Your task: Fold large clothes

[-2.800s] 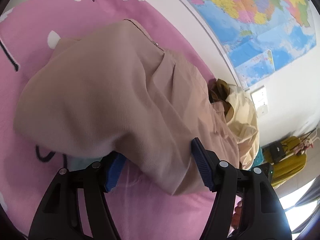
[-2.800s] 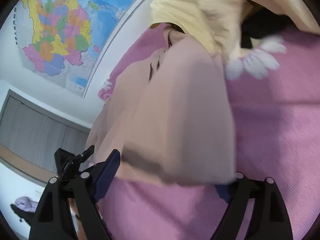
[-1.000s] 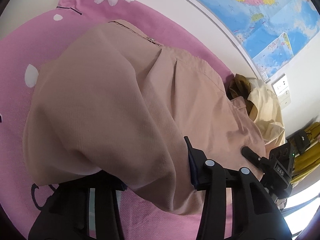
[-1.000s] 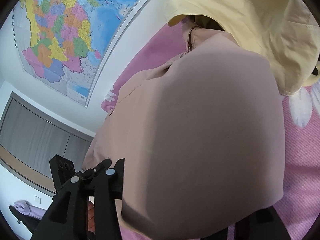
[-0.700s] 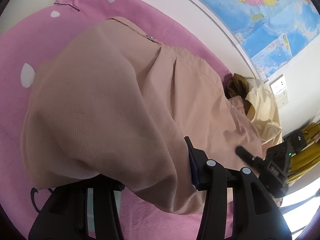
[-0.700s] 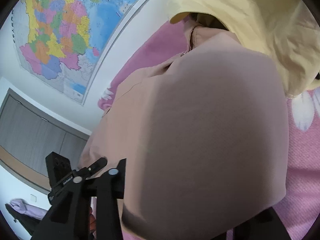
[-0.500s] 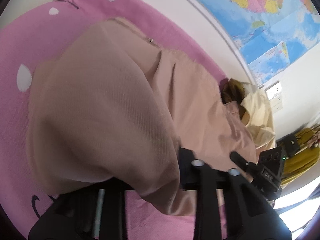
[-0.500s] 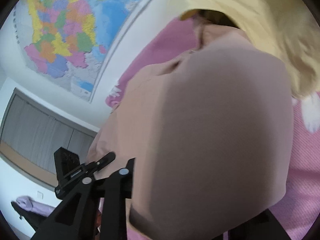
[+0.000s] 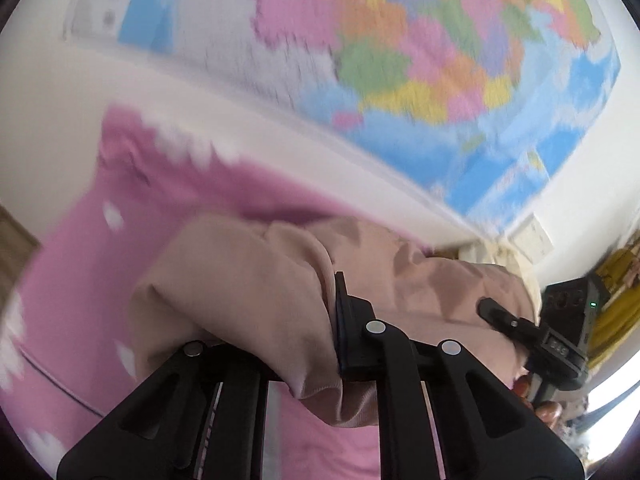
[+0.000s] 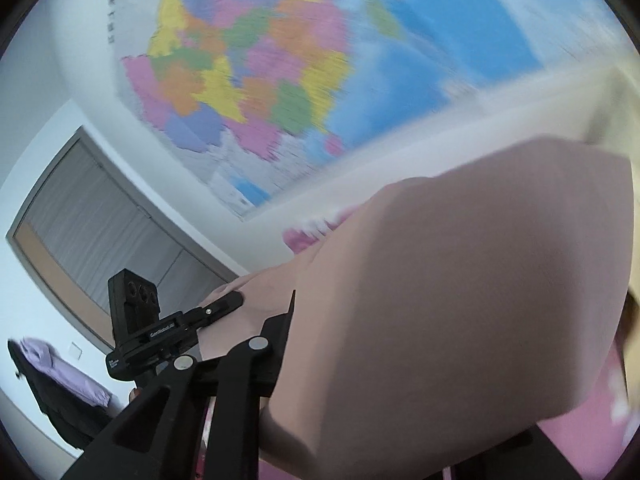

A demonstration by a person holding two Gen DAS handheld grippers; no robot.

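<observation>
One tan garment [image 9: 260, 292] of fine ribbed cloth bulges low in both frames above the pink flowered bedspread [image 9: 80, 312]. The left gripper [image 9: 280, 344] and right gripper [image 10: 400, 400] have just been closing, and each pinches a fold of it. A coloured map [image 10: 260, 60] fills the upper wall.

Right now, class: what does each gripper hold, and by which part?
Both hold the tan garment: the left gripper and the right gripper have each just closed on its near edge.
</observation>
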